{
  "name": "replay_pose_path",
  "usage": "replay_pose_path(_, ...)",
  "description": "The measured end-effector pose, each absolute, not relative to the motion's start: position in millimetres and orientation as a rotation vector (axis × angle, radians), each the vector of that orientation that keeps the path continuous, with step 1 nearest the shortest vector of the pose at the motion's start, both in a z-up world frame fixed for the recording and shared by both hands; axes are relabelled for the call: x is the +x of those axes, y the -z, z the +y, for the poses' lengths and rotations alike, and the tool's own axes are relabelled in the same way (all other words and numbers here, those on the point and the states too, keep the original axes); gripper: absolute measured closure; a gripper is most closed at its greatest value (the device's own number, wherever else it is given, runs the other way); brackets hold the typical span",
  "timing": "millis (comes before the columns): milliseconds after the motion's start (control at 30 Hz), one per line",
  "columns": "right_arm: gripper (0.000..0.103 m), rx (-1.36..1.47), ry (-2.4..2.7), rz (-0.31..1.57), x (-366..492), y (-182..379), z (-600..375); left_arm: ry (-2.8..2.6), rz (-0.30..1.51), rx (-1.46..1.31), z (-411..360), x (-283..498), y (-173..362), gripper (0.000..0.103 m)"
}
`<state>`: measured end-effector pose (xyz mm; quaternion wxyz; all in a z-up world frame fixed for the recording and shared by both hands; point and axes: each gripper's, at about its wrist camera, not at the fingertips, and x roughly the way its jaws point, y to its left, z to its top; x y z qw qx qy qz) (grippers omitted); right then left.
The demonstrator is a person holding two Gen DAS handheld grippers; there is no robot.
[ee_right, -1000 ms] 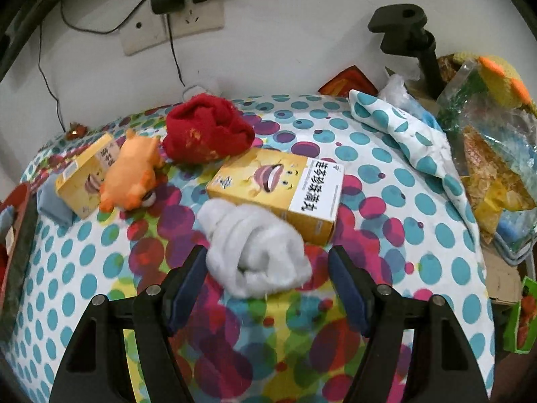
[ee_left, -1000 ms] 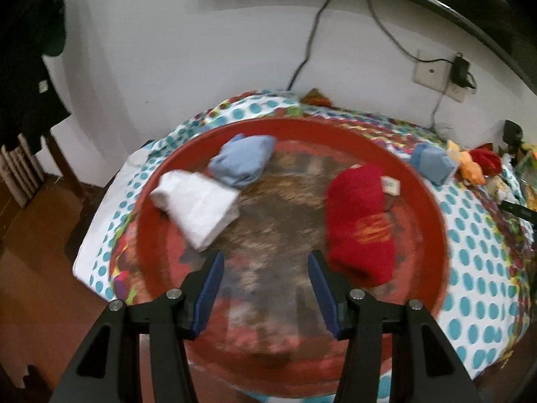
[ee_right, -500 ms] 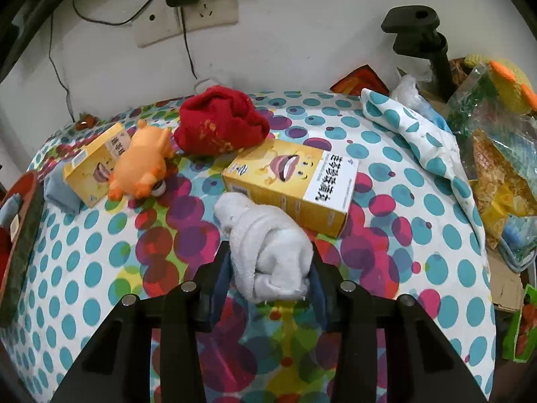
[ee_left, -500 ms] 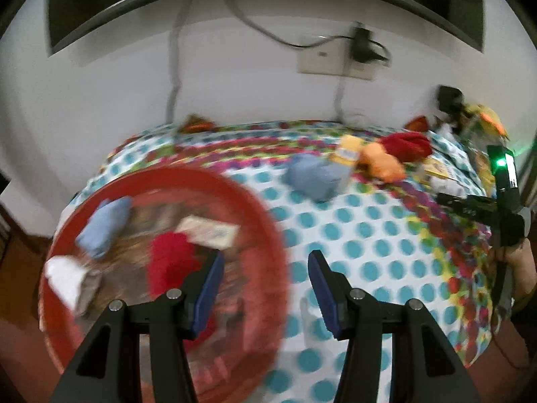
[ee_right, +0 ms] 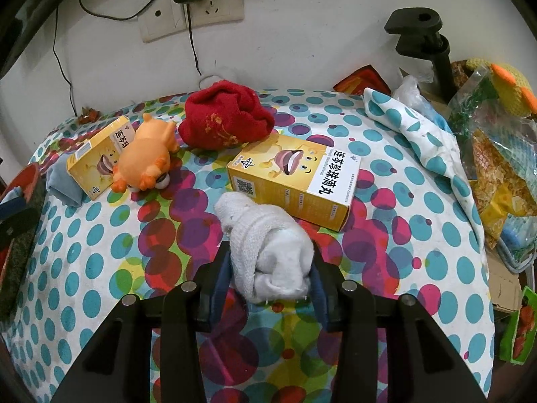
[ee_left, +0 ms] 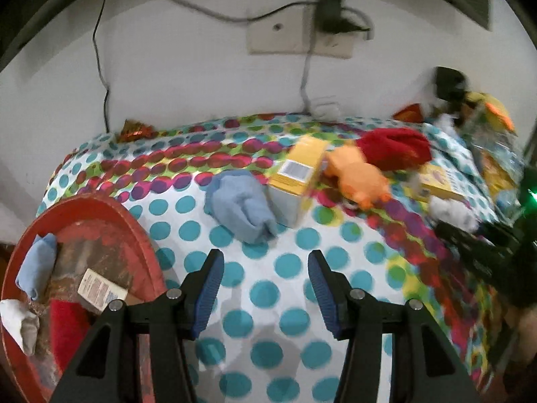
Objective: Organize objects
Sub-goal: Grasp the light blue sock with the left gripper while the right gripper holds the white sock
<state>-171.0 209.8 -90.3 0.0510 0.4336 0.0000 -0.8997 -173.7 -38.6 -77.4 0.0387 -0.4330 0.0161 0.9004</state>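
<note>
Since a second ago our left gripper [ee_left: 265, 288] has swung away from over the red tray [ee_left: 134, 221], which now sits at nine o'clock in its view, and our right gripper [ee_right: 270, 282] has closed from a wide stance onto the white sock bundle [ee_right: 268, 252]. We see the left fingers spread wide over bare polka-dot tablecloth [ee_left: 288, 265], nothing between them, with a blue sock roll [ee_left: 241, 208] just ahead at twelve o'clock. Beside that roll, toward one o'clock, a small yellow box [ee_left: 298, 181] stands against an orange plush toy [ee_left: 355, 174], and a red sock bundle [ee_left: 392, 147] lies behind it. In the tray we make out a pale blue roll [ee_left: 37, 268], a white roll [ee_left: 16, 322], a red roll [ee_left: 67, 322] and a small card [ee_left: 100, 288]. In the right wrist view the pads pinch the white bundle on both sides; it rests on the cloth, touching the larger yellow box [ee_right: 292, 181] at twelve o'clock.
</note>
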Motion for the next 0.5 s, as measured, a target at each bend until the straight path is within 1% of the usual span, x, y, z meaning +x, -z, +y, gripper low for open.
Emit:
replay_pose_path(67, 0.061, 1.319, 2.737, 0.002, -171.0, 90.5, 209.7, -2.76, 0.004, -1.343, -42.5, -184.1, 81.2, 0.049)
replay_pose_path(233, 0.06, 1.316, 2.732, -0.004, -170.6, 90.6, 210.4, -2.813, 0.038, -1.397, -45.4, -211.0, 92.4, 0.049)
replay_pose_path(500, 0.058, 1.316, 2.728, -0.01, -169.4, 90.1, 209.3, -2.795, -0.022, -1.477, -48.2, -238.8, 108.9, 0.049)
